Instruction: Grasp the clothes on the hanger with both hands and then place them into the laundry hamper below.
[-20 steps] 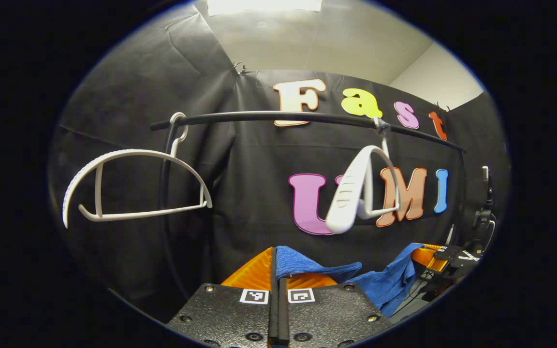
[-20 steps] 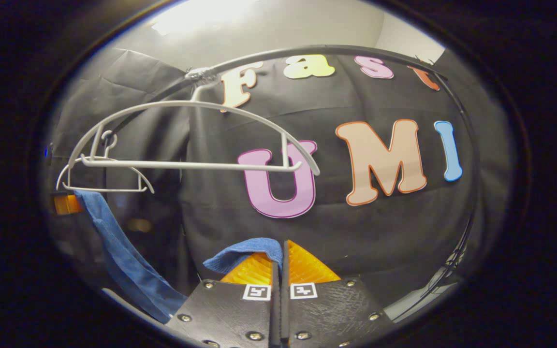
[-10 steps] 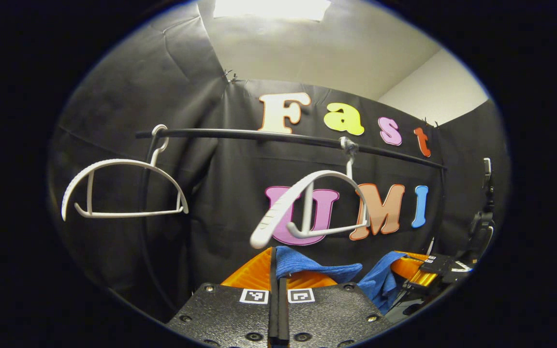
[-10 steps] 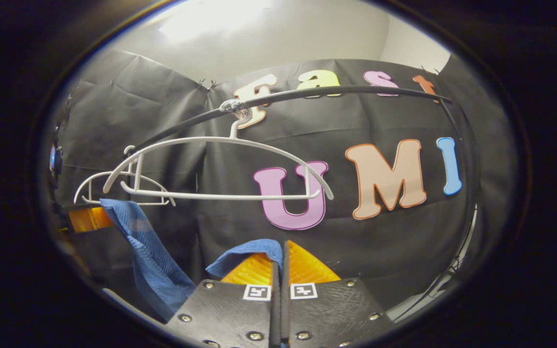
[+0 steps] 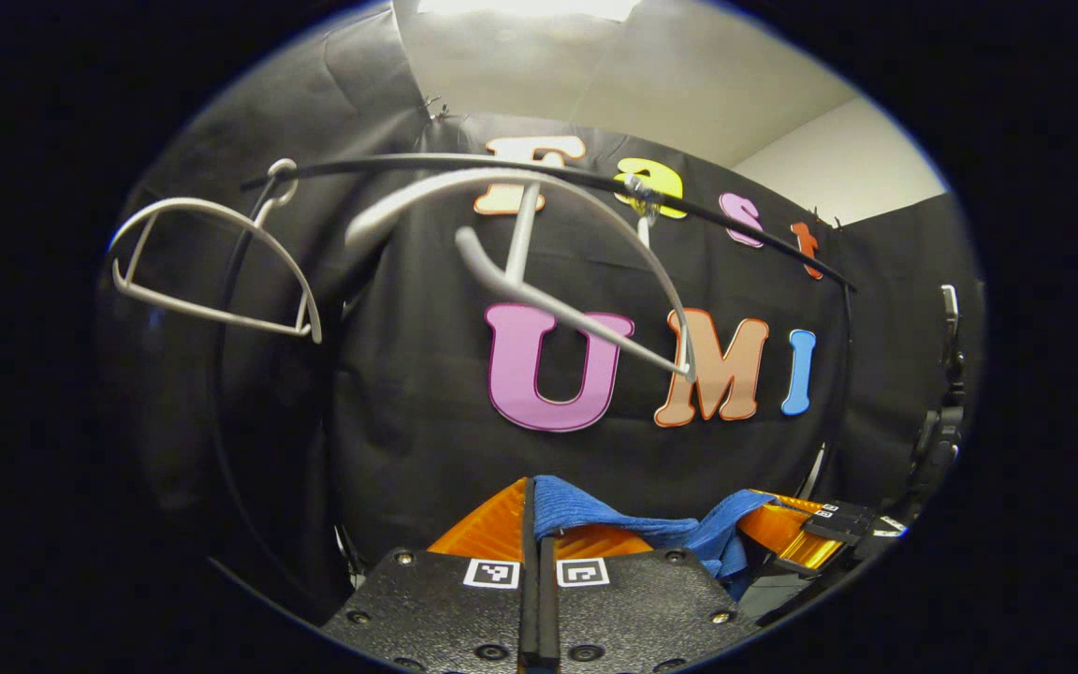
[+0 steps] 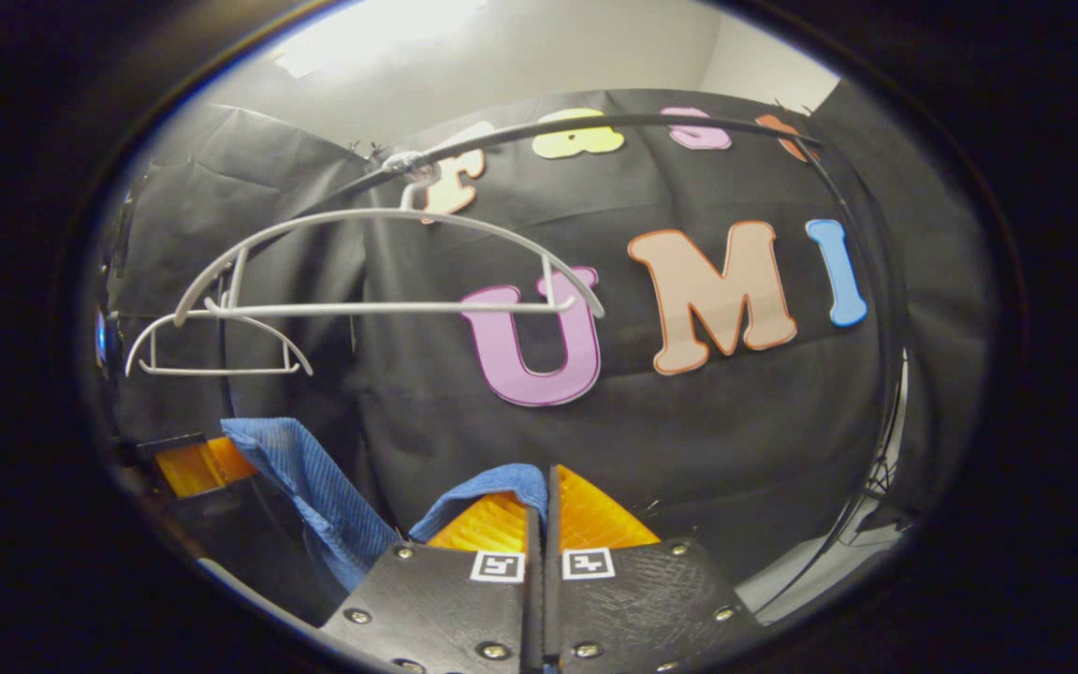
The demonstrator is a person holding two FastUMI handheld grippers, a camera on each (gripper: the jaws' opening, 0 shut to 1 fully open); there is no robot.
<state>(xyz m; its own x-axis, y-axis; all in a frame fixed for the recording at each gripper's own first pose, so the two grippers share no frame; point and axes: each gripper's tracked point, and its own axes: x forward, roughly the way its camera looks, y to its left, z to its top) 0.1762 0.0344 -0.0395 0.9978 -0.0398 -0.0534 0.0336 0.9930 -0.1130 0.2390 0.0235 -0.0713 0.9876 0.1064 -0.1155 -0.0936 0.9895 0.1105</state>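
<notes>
The blue cloth [image 5: 595, 510] is off the hangers and hangs between my two grippers. In the left gripper view my left gripper [image 5: 536, 529] is shut on one edge of it, and the cloth runs right to the right gripper [image 5: 806, 535]. In the right gripper view my right gripper [image 6: 544, 510] is shut on the other edge of the blue cloth [image 6: 314, 487], which sags left toward the left gripper [image 6: 193, 463]. Two bare white hangers hang above on the black rail [image 6: 595, 126]: the near hanger [image 6: 389, 267] and the far hanger [image 6: 211, 348].
In the left gripper view the near hanger [image 5: 548, 243] is tilted and close above me, and the far hanger [image 5: 211, 257] hangs at the rail's [image 5: 745, 234] left end. Black cloth walls stand behind. A stand with gear [image 5: 941, 421] is at the far right.
Both grippers have come down and back from the rail with the cloth. The near hanger swings free and now tilts across the left gripper view. The grippers have drawn closer together.
</notes>
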